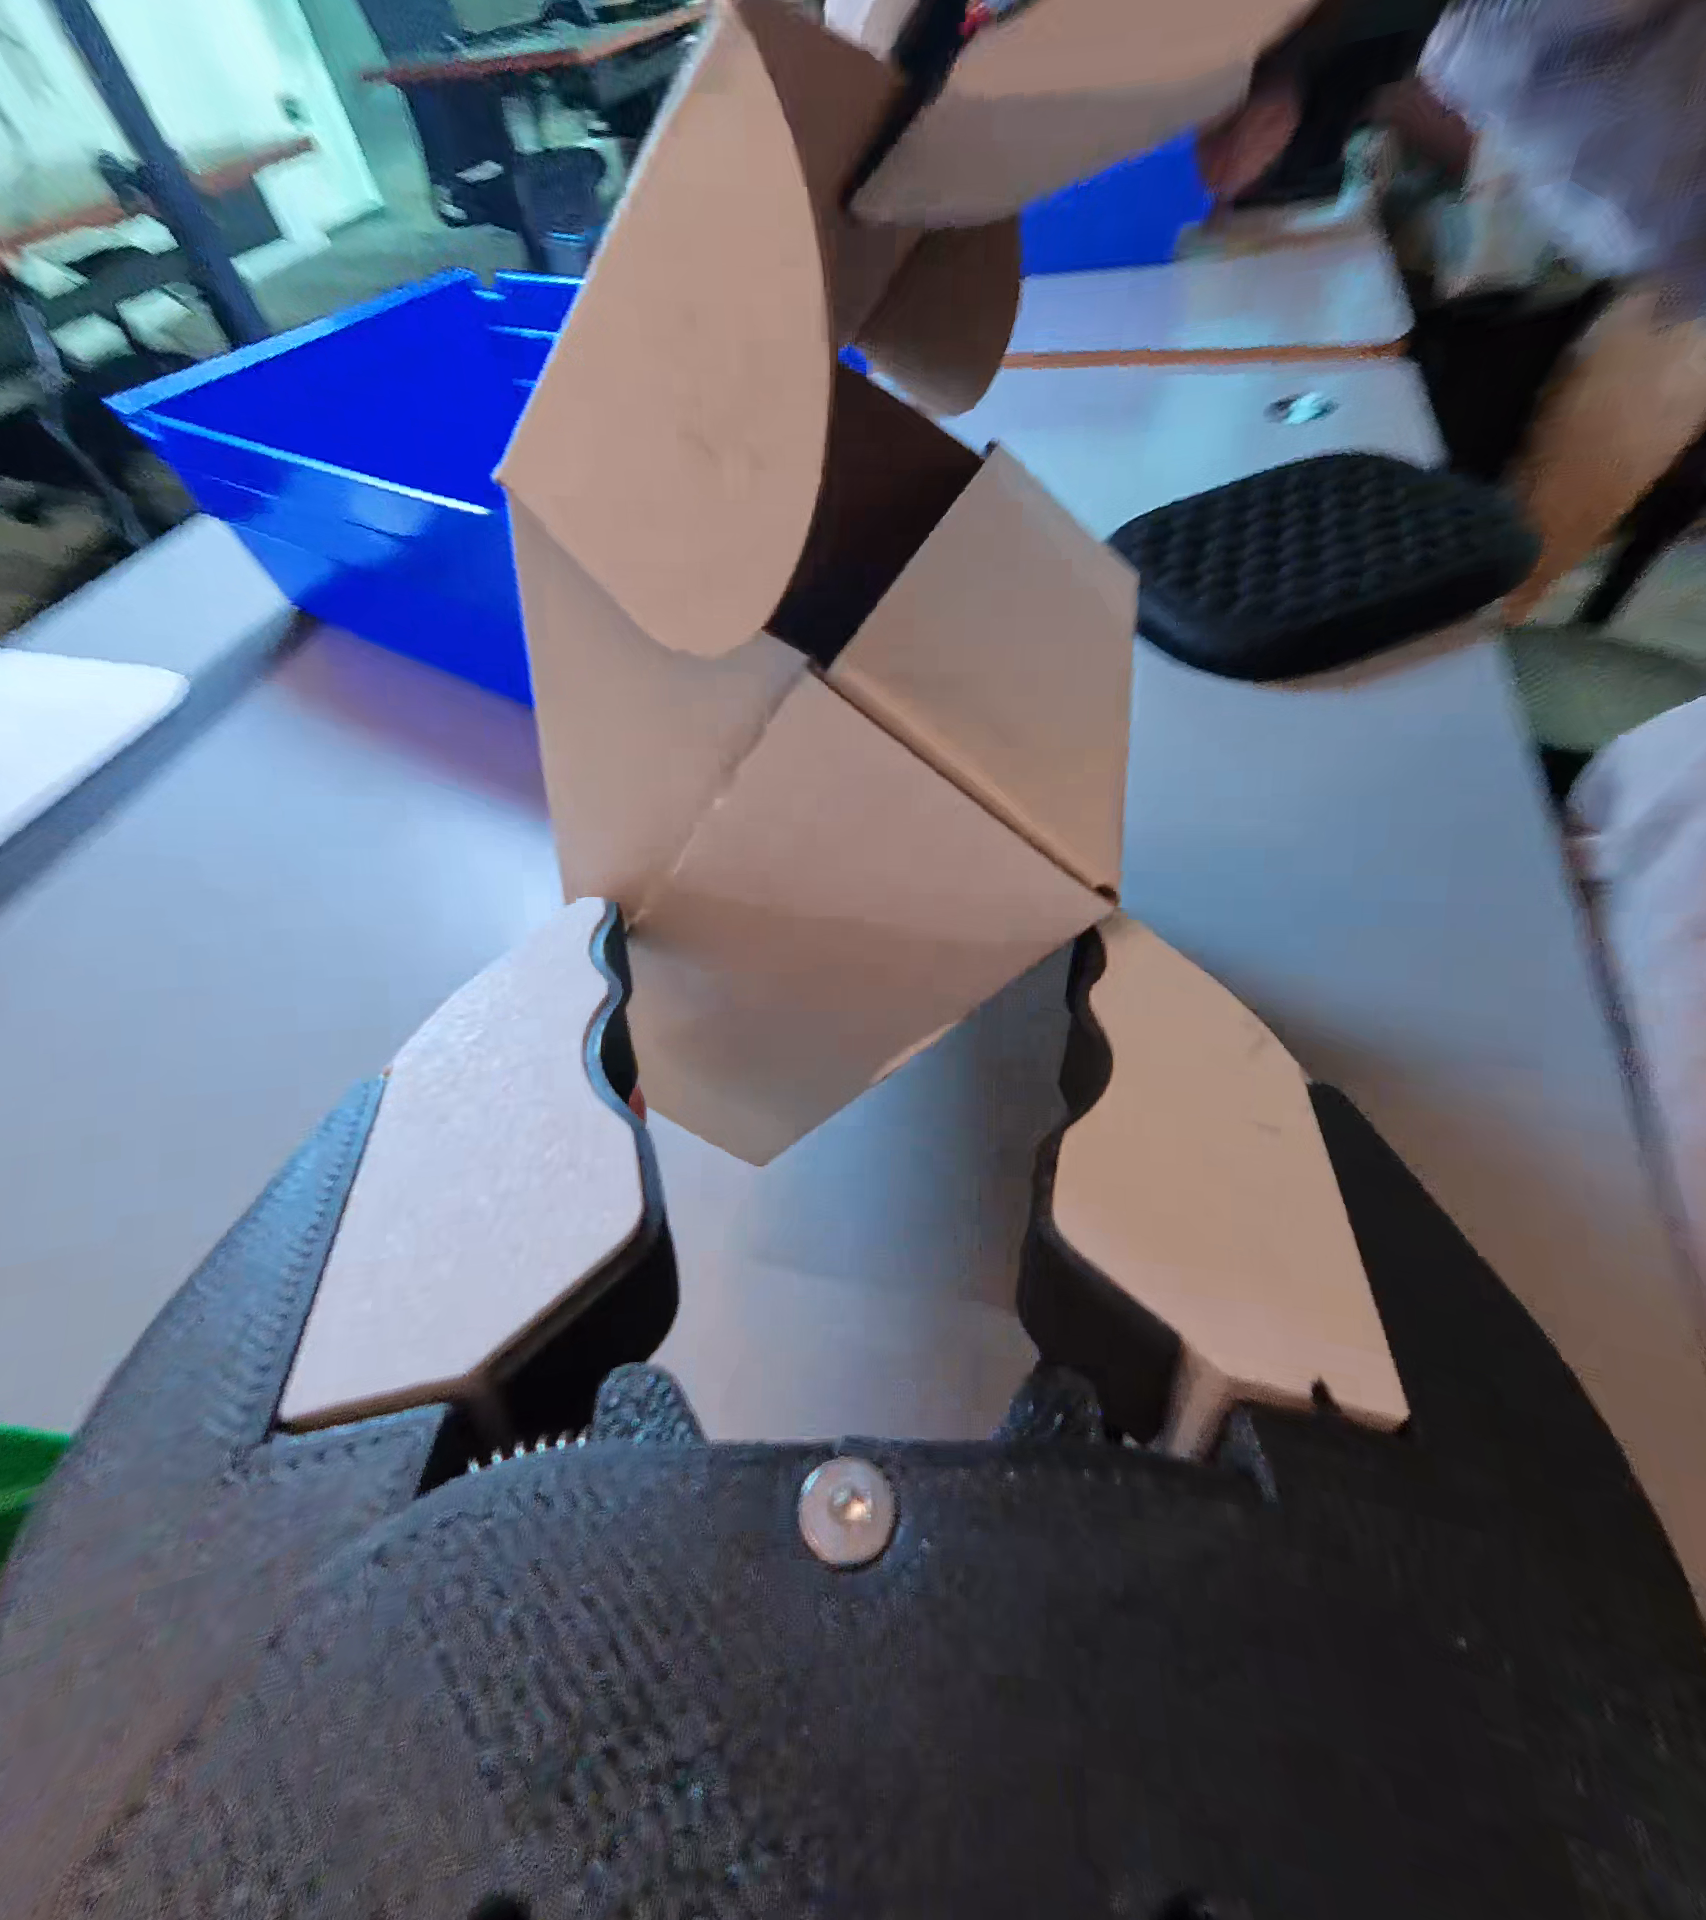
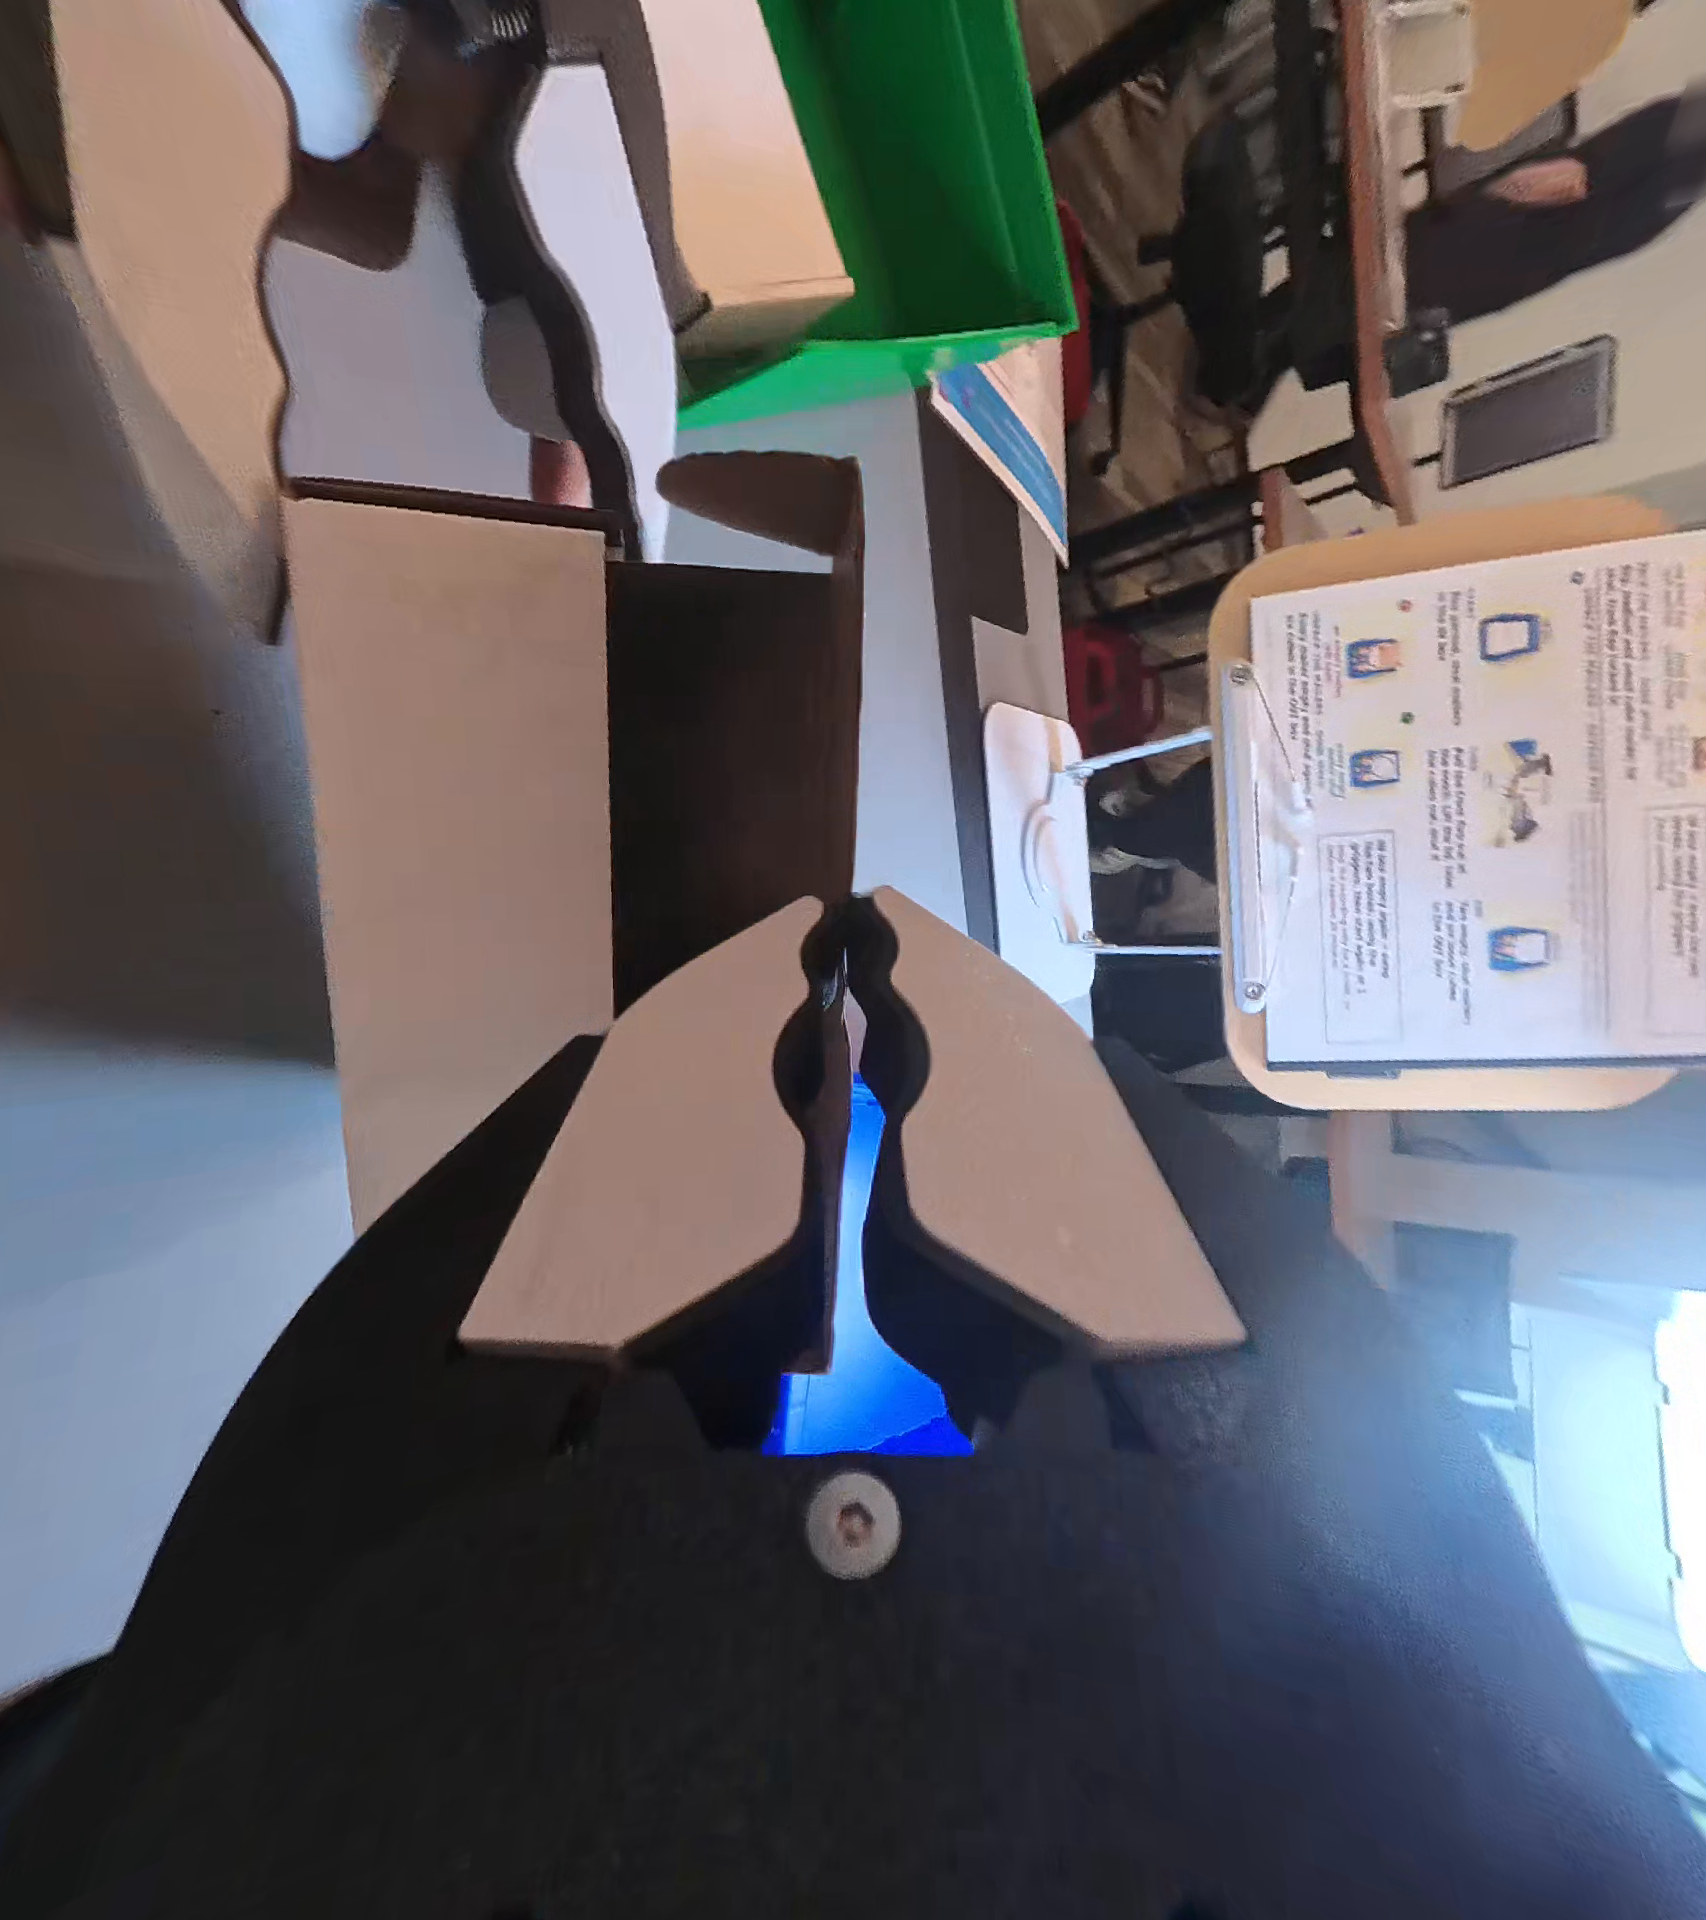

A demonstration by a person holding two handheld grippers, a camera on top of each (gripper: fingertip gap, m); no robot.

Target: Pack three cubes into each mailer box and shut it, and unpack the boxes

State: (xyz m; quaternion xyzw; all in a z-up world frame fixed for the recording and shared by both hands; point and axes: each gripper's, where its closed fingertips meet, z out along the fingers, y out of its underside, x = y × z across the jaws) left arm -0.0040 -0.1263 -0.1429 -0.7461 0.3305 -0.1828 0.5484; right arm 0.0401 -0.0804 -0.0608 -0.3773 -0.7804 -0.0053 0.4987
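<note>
Left gripper [image 1: 854, 935]: fingers gripping the mailer box [image 1: 828, 665] at its lower corner.
Right gripper [image 2: 849, 920]: tips pinching a thin dark box flap.
Mailer box: hanging open above the grey table [image 1: 236, 894].
Blue bin [image 1: 361, 457]: sitting behind.

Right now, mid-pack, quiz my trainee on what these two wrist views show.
1. True or false: the mailer box is held clear of the table.
2. The bin behind the box in the left wrist view is: A green, B blue, C red.
3. How many grippers grip the box?
Key: 1 true. 2 B. 3 two: left gripper and right gripper.
</note>
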